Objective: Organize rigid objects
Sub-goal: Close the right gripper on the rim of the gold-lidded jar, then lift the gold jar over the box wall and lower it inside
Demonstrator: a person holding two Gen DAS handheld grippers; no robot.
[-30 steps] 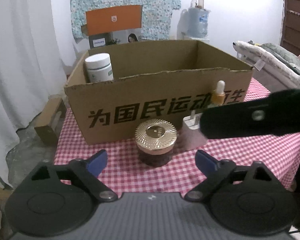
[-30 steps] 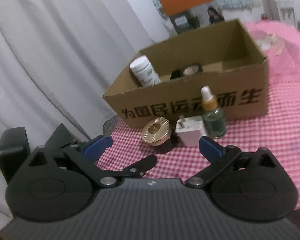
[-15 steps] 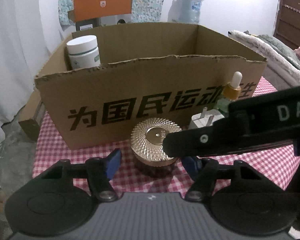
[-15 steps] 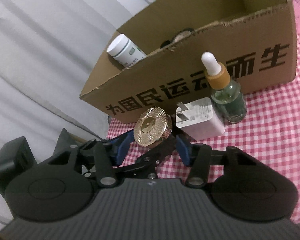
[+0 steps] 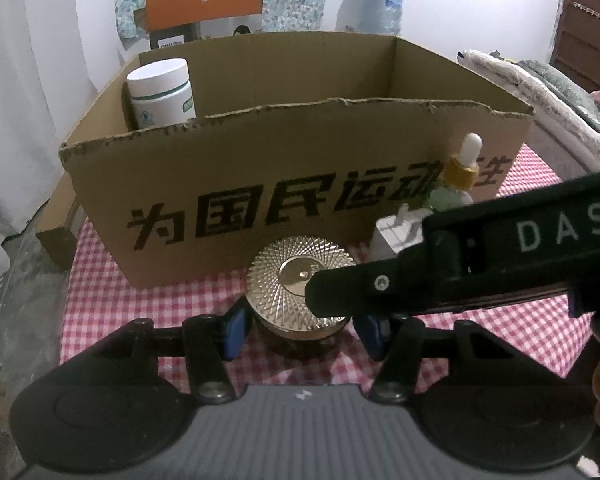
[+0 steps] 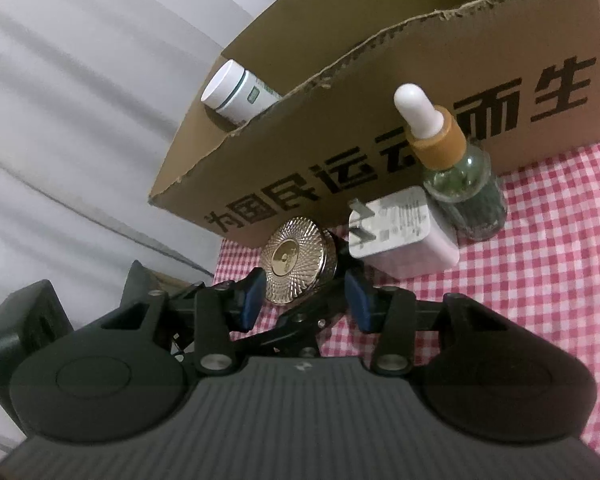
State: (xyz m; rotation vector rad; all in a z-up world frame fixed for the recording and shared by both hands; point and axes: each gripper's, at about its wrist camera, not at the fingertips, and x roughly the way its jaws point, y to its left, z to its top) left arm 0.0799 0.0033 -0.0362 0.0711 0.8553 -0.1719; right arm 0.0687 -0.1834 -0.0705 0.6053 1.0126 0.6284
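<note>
Both claws bracket the dark jar with the ribbed gold lid [image 5: 300,276].
Left claw [image 5: 300,330] and right claw [image 6: 305,294] flank it, whether gripping I cannot tell; brown cardboard box [image 5: 260,184] just beyond.

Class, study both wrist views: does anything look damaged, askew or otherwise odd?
Yes. Both grippers, left gripper and right gripper, bracket the same gold-lidded jar, crowding each other. The cardboard box has a ragged, torn front rim.
</note>
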